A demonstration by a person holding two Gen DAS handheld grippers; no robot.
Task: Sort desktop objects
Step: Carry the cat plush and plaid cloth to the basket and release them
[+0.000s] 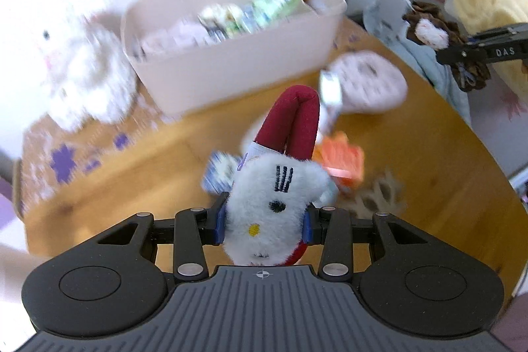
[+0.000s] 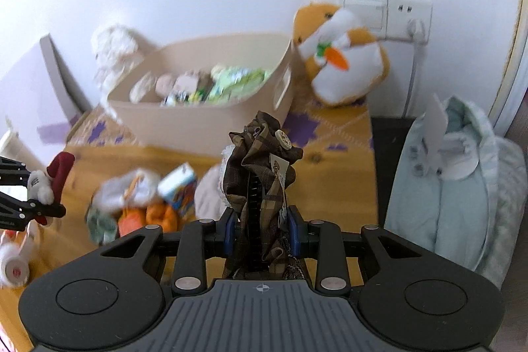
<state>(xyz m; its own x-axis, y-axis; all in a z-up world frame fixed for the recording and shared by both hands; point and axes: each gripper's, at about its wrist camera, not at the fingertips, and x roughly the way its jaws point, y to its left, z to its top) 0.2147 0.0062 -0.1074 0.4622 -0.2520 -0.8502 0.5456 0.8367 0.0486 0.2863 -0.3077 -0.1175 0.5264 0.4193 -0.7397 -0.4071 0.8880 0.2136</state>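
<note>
We have two toys in our grippers right now. Our left gripper point(image 1: 264, 225) is clenched on a small white fluffy cat doll with red legs point(image 1: 275, 203); the blue pads squeeze its head from both sides & the legs stick up above the wooden desk point(image 1: 429, 137). It looks very light and squishy, so we think it won't break, but the fur could slip, so the round head is a good spot to pinch. Our right gripper point(image 2: 262, 235) is clenched on a brown checked cloth toy with a button point(image 2: 262, 167), held low down with the rest standing up above the jaws. It is floppy & soft, w/ a paper tag, so we think it may droop or swing. The big cream plastic bin point(image 2: 198, 121) sits at the back of the desk by the wall. Inside are small packets, some green, plus a few pale round soft things; it's blurry, so we can't tell more. There seems to be room left. Loose bits lie in a pile on the desk point(image 2: 142, 197): an orange thing, a small box, white stuff. An orange & white plush with a carrot point(image 2: 343, 55) leans by the bin, not in it.
</note>
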